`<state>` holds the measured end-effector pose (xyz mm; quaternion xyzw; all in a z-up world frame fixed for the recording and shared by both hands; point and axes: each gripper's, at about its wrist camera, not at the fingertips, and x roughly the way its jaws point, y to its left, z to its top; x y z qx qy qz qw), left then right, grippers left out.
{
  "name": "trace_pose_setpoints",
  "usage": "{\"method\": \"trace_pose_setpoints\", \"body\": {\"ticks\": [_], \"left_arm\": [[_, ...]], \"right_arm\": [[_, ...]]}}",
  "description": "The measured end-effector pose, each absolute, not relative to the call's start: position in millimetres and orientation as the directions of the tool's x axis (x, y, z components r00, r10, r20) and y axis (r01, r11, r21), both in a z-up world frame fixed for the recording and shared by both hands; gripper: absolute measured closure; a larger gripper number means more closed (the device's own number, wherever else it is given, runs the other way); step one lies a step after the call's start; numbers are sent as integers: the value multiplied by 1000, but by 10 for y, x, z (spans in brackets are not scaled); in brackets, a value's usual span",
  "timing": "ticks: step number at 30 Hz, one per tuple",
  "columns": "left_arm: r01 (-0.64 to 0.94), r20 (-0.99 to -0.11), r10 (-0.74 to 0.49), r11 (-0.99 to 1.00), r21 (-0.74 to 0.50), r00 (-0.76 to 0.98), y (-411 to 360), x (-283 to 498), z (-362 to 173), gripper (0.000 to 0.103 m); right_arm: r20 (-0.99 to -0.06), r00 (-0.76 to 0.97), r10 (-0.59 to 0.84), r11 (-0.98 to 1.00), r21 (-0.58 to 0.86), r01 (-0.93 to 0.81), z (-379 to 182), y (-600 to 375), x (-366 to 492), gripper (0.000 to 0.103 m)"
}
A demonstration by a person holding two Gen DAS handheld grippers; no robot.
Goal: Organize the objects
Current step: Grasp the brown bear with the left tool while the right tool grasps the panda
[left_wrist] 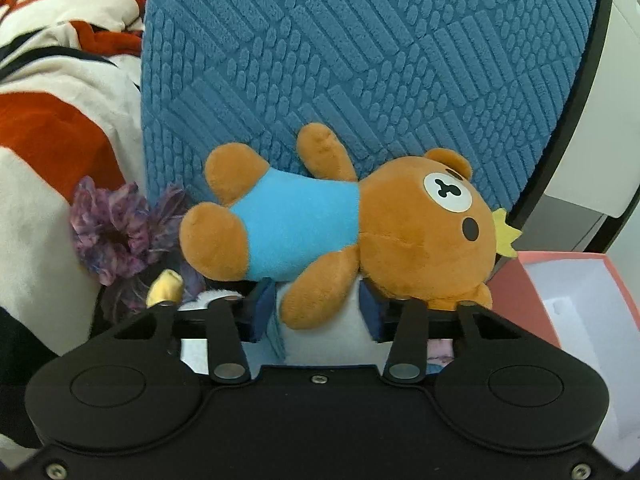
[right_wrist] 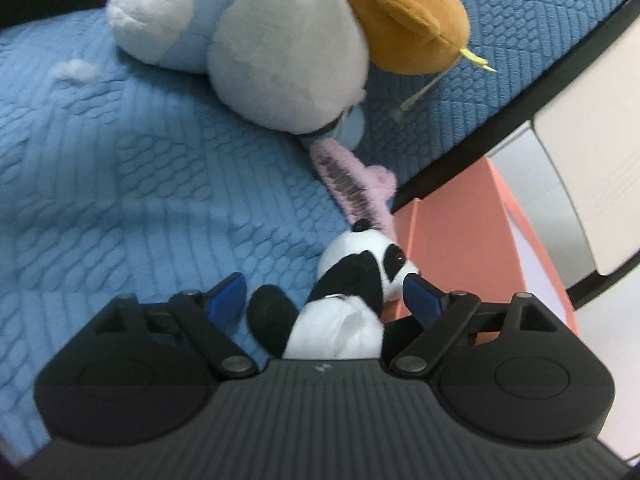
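A brown teddy bear in a blue shirt (left_wrist: 320, 224) lies on its side against the blue textured cushion (left_wrist: 360, 48). My left gripper (left_wrist: 318, 306) stands open just below it, its blue pads either side of the bear's arm and a white plush (left_wrist: 320, 332). In the right wrist view my right gripper (right_wrist: 324, 300) is open around a small black-and-white panda plush (right_wrist: 352, 280) on the blue cover (right_wrist: 120, 180). A white-and-light-blue plush (right_wrist: 260, 48) and the bear's head (right_wrist: 408, 20) lie farther off. A pink comb (right_wrist: 352, 184) lies between them.
An open pink box with a white inside (left_wrist: 580, 300) sits at the right; it also shows in the right wrist view (right_wrist: 460, 240). A purple scrunchie (left_wrist: 116, 232) and an orange-and-white blanket (left_wrist: 52, 120) lie at the left. A black-framed white panel (right_wrist: 580, 160) stands at the right.
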<state>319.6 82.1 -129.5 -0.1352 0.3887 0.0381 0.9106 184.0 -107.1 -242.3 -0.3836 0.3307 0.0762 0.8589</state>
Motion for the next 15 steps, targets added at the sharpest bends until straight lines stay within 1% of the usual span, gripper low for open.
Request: {"method": "trace_pose_setpoints", "body": {"ticks": [2, 4, 6, 7, 9, 14, 15], "left_arm": [[-180, -715, -37, 958, -225, 698, 817, 3187, -1299, 74], [-173, -706, -38, 959, -225, 707, 808, 3160, -1285, 77], [-171, -693, -47, 955, -243, 720, 824, 3123, -1264, 79], [-169, -685, -55, 952, -255, 726, 837, 3095, -1254, 79], [-171, -672, -60, 947, -272, 738, 866, 3050, -1233, 80], [-208, -652, -64, 921, -330, 756, 1012, 2878, -1180, 80], [-219, -648, -61, 914, -342, 759, 1055, 2829, -1165, 81]], "right_arm": [[-615, 776, -139, 699, -616, -363, -2431, -1079, 1874, 17], [-630, 764, -139, 729, -587, -351, -2414, -1115, 1918, 31], [-646, 752, -126, 749, -559, -355, -2399, -1121, 1939, 39], [-638, 759, -128, 742, -570, -354, -2402, -1108, 1927, 41], [-628, 768, -127, 740, -575, -348, -2383, -1105, 1912, 50], [-658, 749, -77, 794, -495, -353, -2205, -1139, 1923, 55], [-660, 749, -65, 801, -482, -356, -2182, -1142, 1927, 65]]}}
